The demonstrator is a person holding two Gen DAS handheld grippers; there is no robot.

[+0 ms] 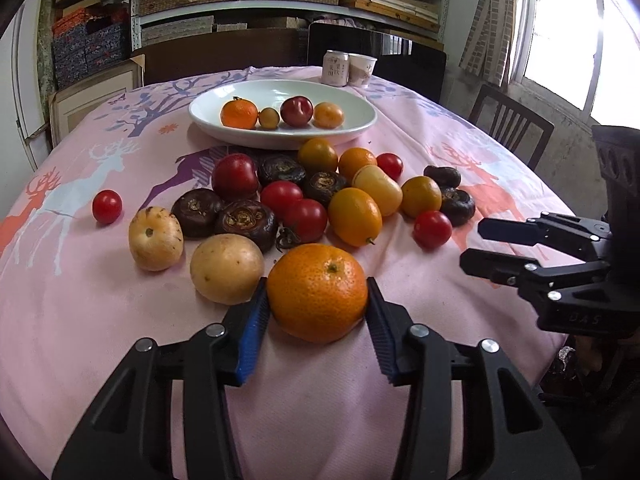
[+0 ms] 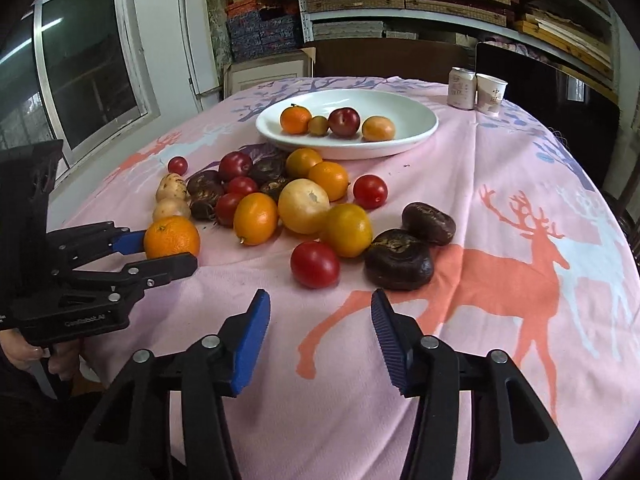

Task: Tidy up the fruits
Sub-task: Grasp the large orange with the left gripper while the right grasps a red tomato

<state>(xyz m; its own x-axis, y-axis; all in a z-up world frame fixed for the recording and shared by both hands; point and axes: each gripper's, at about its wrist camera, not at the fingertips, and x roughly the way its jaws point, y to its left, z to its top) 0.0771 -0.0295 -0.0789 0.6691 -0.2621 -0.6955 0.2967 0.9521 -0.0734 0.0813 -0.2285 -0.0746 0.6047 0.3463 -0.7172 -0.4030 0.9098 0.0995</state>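
My left gripper is shut on a large orange mandarin, its blue pads touching both sides, low over the pink tablecloth; the pair also shows in the right wrist view. My right gripper is open and empty above the cloth, just short of a red tomato; it shows in the left wrist view. A white plate at the back holds a mandarin, a small yellow fruit, a red plum and an orange fruit. A pile of tomatoes, oranges, dark water chestnuts and potatoes lies before the plate.
A can and a paper cup stand at the table's far edge. A lone cherry tomato lies at the left. A chair stands at the right, shelves with stacked boxes behind.
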